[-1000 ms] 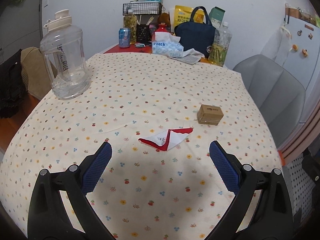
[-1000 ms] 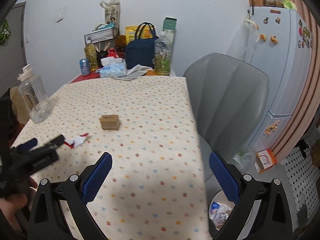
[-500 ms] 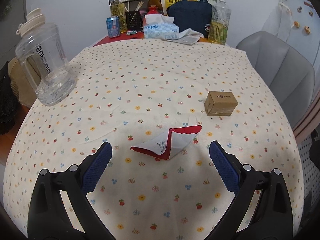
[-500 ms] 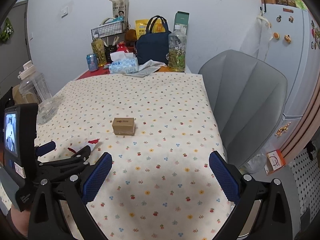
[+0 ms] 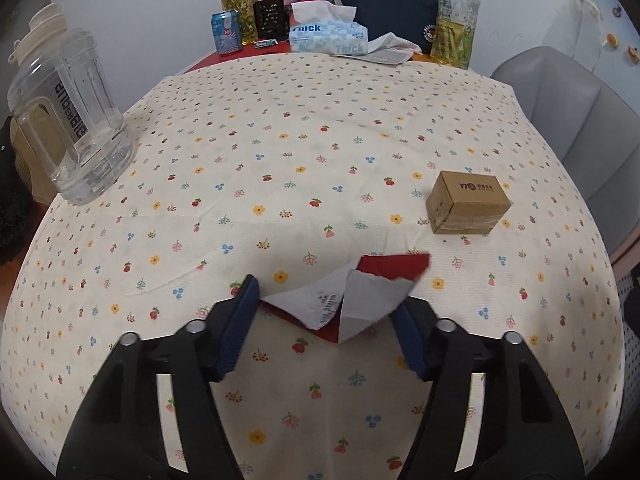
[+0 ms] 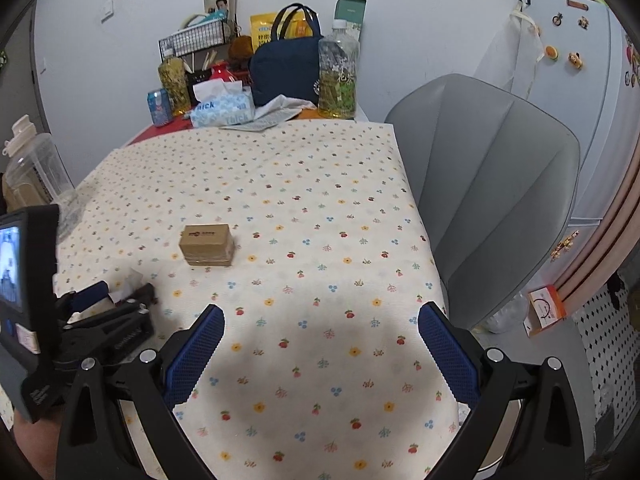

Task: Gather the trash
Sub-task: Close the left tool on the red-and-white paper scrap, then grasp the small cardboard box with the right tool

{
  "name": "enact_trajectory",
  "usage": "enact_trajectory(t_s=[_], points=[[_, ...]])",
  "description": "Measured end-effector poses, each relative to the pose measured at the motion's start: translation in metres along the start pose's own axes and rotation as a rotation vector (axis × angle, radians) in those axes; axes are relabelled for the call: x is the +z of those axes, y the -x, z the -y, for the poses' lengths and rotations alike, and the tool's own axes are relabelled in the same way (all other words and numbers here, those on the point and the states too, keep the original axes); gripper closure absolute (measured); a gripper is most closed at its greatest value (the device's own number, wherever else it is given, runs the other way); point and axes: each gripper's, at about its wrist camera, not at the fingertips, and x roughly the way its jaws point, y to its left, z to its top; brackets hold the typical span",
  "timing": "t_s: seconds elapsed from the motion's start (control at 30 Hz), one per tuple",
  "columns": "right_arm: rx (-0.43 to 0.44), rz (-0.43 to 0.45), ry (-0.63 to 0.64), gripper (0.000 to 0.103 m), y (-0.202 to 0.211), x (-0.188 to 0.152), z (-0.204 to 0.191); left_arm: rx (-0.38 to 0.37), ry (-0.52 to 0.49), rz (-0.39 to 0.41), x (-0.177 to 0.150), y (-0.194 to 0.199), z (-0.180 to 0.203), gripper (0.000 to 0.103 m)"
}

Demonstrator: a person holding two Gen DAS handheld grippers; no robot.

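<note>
On a table under a flower-print cloth, with a grey chair beside it, the left gripper, jaws just closing, brackets the torn red-and-white wrapper near a small cardboard box, while the right gripper hangs open, holding nothing.

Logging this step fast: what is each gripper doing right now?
Left gripper: jaws just closing around the torn red-and-white wrapper; firm grip cannot be told.
Right gripper: open, holding nothing.
</note>
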Motion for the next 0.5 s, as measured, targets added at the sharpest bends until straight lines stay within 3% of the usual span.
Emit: enact_trajectory(t_s=[0.23,0.5], points=[[0.005,0.008,0.05,0.008,-0.005,0.015,-0.018,-0.014,0.089,0.009,0.008,0.007,-0.025,0.096],[0.031,0.012,0.109,0.008,-0.008,0.027,-0.052,-0.018,0.167,0.088,0.019,0.03,-0.059,0.097]])
